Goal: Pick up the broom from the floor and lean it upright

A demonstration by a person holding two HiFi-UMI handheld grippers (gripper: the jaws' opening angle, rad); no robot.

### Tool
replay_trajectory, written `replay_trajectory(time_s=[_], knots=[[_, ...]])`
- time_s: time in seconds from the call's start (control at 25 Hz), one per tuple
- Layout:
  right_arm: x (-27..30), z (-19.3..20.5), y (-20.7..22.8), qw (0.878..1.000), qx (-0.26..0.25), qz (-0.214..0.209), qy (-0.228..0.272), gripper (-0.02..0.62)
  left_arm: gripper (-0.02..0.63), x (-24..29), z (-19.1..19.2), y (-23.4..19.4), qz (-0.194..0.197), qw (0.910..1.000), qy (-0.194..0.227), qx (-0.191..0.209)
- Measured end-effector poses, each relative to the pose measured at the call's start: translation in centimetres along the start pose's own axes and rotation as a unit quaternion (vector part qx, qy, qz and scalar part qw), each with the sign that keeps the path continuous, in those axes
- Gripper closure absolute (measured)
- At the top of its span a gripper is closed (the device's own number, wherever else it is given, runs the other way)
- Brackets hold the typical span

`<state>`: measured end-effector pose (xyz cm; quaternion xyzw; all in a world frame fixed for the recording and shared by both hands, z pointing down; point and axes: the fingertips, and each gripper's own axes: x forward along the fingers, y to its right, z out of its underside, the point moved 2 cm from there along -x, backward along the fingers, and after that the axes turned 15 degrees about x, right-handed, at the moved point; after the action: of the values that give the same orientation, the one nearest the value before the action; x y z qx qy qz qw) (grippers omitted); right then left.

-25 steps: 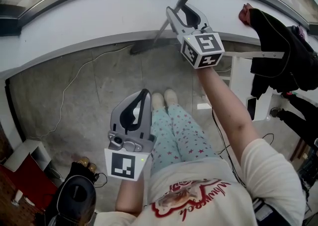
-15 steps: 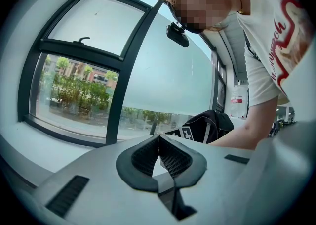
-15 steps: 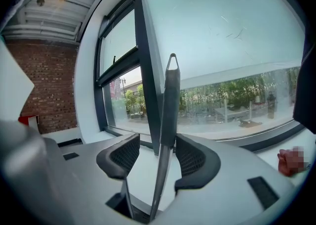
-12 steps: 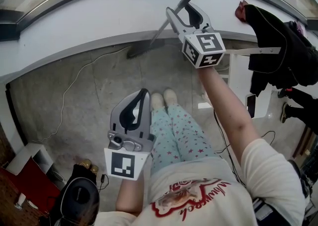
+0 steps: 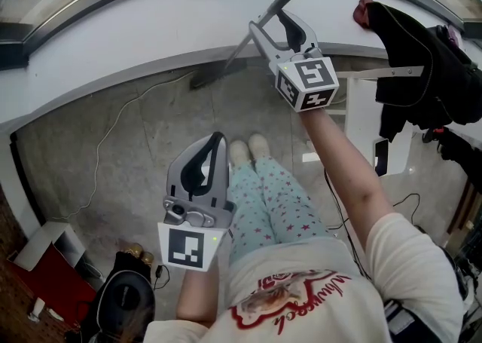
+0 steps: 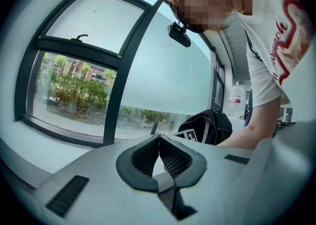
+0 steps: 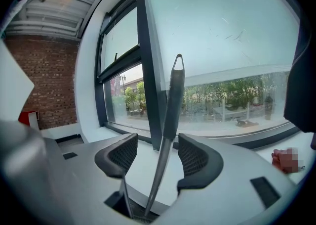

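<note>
Broom (image 5: 235, 53) stands tilted, its head on the concrete floor (image 5: 143, 153) at the foot of the white window ledge (image 5: 135, 29). Its grey handle slants up across the ledge's front edge, and the dark grip end shows over the ledge top.

In the right gripper view the handle (image 7: 169, 108) rises between the two black pads with a gap on each side and touches neither. The right gripper (image 5: 271, 22) is level with the upper part of the handle, and its jaws are opening, already wide, with the handle loose between them.

The left gripper (image 5: 218, 140) hangs lower, over the floor near the person's feet (image 5: 248, 150) and well apart from the broom. Its pads meet at the tips with nothing between them, as the left gripper view (image 6: 159, 142) shows.

A black bag (image 5: 418, 55) lies on the ledge toward its right end, with a red cloth (image 5: 367, 13) just beside it. A thin cable (image 5: 113, 132) trails across the floor on the left.
</note>
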<state>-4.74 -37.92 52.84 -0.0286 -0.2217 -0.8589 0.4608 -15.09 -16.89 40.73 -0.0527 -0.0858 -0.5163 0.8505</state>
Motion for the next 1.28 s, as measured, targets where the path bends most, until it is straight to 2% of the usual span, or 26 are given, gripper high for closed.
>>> replay_trajectory(time_s=[0.28, 0.4, 0.52, 0.56, 0.6, 0.68, 0.8, 1.04, 1.16, 1.28], knots=[[-2.1, -0.3, 1.0, 0.999, 0.009, 0.033, 0.002, 0.331, 0.584, 0.0, -0.7, -0.1, 0.006, 1.0000, 0.005, 0.003], [-4.2, -0.9, 0.0, 0.999, 0.012, 0.042, 0.009, 0.331, 0.584, 0.0, -1.1, -0.1, 0.007, 0.9999, 0.009, 0.006], [-6.8, -2.6, -2.4, 0.999, 0.014, 0.038, 0.035, 0.334, 0.584, 0.2, -1.8, -0.2, 0.007, 0.9998, 0.015, 0.009], [-7.7, -3.3, -3.4, 0.998, 0.013, 0.035, 0.046, 0.342, 0.584, 0.2, -2.2, -0.2, 0.007, 0.9998, 0.019, 0.010], [-8.5, -4.1, -4.3, 0.998, 0.015, 0.030, 0.057, 0.382, 0.584, 0.3, -2.6, -0.3, 0.008, 0.9997, 0.022, 0.011], [-10.0, -5.4, -6.0, 0.997, 0.027, 0.021, 0.072, 0.558, 0.584, 0.4, -3.3, -0.3, 0.009, 0.9995, 0.028, 0.013], [-11.8, -7.2, -8.4, 0.996, 0.039, 0.009, 0.084, 0.558, 0.584, 0.7, -4.6, -0.4, 0.017, 0.9984, 0.043, 0.031], [-15.5, -10.1, -12.5, 0.995, 0.021, -0.027, 0.095, 0.571, 0.584, 0.8, -7.2, 0.7, 0.039, 0.9957, 0.066, 0.053], [-16.7, -10.8, -13.0, 0.994, 0.016, -0.024, 0.106, 0.571, 0.584, 0.5, -7.8, 1.0, 0.054, 0.9939, 0.074, 0.061], [-18.8, -11.3, -13.4, 0.993, 0.027, -0.014, 0.118, 0.571, 0.584, -0.6, -8.4, 1.9, 0.066, 0.9940, 0.070, 0.051]])
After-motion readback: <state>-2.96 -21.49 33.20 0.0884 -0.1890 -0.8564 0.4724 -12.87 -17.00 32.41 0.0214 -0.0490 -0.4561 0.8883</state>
